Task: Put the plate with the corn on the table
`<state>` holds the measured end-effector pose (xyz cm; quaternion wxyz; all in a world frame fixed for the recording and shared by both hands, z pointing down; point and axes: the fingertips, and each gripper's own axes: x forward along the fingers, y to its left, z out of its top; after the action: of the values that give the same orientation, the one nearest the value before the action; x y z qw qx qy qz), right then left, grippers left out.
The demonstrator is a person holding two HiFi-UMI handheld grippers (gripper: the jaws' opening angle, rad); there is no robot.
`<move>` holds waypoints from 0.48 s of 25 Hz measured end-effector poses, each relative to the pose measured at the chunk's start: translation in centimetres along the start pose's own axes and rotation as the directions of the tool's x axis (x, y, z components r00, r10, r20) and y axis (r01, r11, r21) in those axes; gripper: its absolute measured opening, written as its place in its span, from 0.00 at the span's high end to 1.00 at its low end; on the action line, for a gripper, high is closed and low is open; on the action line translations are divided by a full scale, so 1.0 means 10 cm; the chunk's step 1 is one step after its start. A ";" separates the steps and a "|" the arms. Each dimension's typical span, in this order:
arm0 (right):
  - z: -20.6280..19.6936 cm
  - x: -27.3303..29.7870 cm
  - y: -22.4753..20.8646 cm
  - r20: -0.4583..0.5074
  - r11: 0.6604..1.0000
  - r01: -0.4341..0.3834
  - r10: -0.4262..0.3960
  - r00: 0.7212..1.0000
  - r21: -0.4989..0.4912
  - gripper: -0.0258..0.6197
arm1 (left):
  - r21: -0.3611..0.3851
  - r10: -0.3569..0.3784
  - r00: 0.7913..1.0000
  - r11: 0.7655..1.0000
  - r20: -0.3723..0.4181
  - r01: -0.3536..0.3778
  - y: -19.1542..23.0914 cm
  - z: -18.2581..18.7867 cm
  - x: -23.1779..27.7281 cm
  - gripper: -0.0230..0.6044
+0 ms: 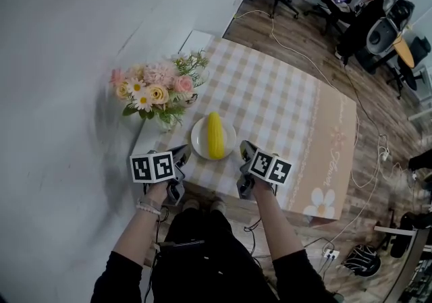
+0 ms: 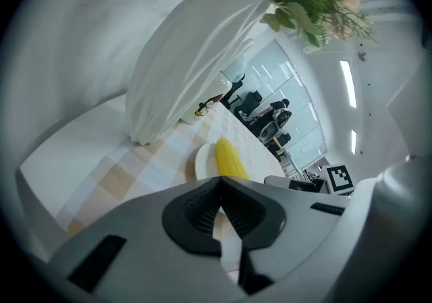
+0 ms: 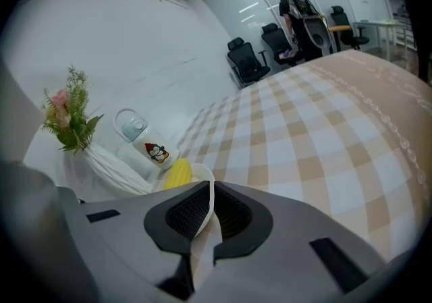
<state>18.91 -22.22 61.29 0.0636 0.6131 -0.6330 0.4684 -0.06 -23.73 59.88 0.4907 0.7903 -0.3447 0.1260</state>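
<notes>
The plate (image 1: 200, 138) with the corn (image 1: 214, 134) rests on the surface (image 1: 283, 106) at its near edge, so placement appears complete. The left gripper (image 1: 183, 153) and right gripper (image 1: 244, 150) flank it, both closed and empty. Next, back both away without nudging the plate.

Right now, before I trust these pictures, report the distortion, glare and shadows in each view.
Head view: evenly lit and sharp, the checked cloth's edges bowed by the wide lens, the flowers casting a soft shadow on the white wall. Left gripper view: heavy fisheye with black corners, the vase swollen, a ceiling light glaring. Right gripper view: the same fisheye, the checked cloth's lines curving.
</notes>
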 end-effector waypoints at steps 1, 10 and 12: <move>0.03 -0.04 0.01 0.018 0.999 0.010 -0.010 1.000 -0.034 0.88 | 0.026 -0.006 1.000 1.000 0.015 0.006 -0.05 0.03 -0.03 0.94; 0.35 -0.60 0.54 0.192 0.958 -0.038 0.096 0.977 -0.285 0.89 | 0.328 -0.036 0.992 0.945 0.118 -0.004 -0.60 0.24 -0.36 0.94; 0.40 -0.73 0.63 0.218 0.943 -0.038 0.115 0.969 -0.330 0.89 | 0.402 -0.045 0.988 0.915 0.145 -0.017 -0.74 0.29 -0.44 0.94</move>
<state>17.38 -20.87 51.08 0.0700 0.6201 -0.7276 0.2848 1.25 -22.33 51.02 0.2911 0.8838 -0.3421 0.1304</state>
